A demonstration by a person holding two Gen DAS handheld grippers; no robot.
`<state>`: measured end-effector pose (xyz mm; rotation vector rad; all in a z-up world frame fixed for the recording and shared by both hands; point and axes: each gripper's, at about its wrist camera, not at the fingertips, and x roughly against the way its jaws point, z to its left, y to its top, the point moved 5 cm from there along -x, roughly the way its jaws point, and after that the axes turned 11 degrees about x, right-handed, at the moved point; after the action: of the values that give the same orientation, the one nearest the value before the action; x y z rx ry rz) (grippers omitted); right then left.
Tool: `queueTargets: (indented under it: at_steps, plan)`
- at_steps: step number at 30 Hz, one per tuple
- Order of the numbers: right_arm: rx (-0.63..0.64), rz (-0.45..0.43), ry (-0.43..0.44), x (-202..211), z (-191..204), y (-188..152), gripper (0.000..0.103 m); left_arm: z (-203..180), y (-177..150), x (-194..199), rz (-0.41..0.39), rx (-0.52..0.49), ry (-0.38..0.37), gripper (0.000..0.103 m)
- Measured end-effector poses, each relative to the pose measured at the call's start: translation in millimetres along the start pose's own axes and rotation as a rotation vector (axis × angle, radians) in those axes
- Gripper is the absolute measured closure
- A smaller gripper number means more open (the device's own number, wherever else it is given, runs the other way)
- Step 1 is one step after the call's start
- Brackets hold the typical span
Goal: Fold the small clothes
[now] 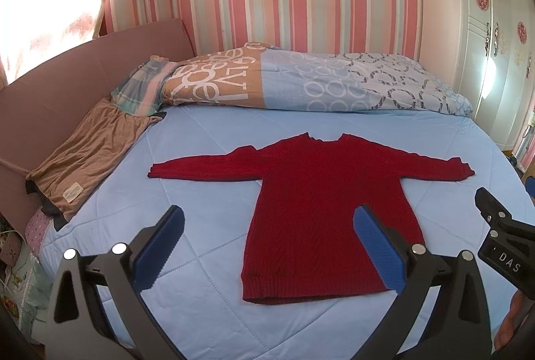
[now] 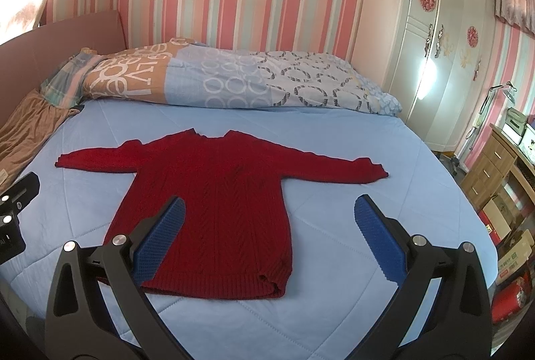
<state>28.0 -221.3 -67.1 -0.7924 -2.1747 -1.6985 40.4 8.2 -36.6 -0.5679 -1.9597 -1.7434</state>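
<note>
A: Looking through the left wrist view first, which step was in hand?

B: By my reading, the very start. The red sweater (image 1: pixel 321 209) lay flat on the blue quilt (image 1: pixel 207 139), sleeves spread toward nine and three o'clock, neck at twelve, hem at six. Nothing had been folded over yet.

A: And the left gripper (image 1: pixel 269 248)?

B: Its blue pads (image 1: pixel 157 251) stood wide apart and held nothing. It hovered above the hem end, the right-hand pad in front of the sweater's lower corner; whether it touched the knit I could not tell. The right gripper's black tip poked in at three o'clock.

A: Anything else there?

B: A tan garment (image 1: pixel 87 159) at nine o'clock and a rolled duvet (image 1: pixel 301 82) at twelve, both well apart from the sweater.

A: Now the right wrist view.

B: Same sweater (image 2: pixel 214 203), shifted toward the left of centre. The right gripper (image 2: pixel 269 239) was also spread wide and empty, its left pad (image 2: pixel 160 243) over the body near the hem, the other over bare quilt (image 2: pixel 351 142).

A: So the next move?

B: Probably pinching a sleeve cuff or side edge and carrying it across the body. Thick knit sags, so a firm bite seemed wise.
</note>
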Motion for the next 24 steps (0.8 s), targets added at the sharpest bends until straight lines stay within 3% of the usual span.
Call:
queueTargets:
  at_steps: [24]
  plan:
    - [0.021,-0.004,-0.004,1.0,5.9,2.1,0.003,-0.7,6.4,0.4,0.0,0.002,0.0,0.001]
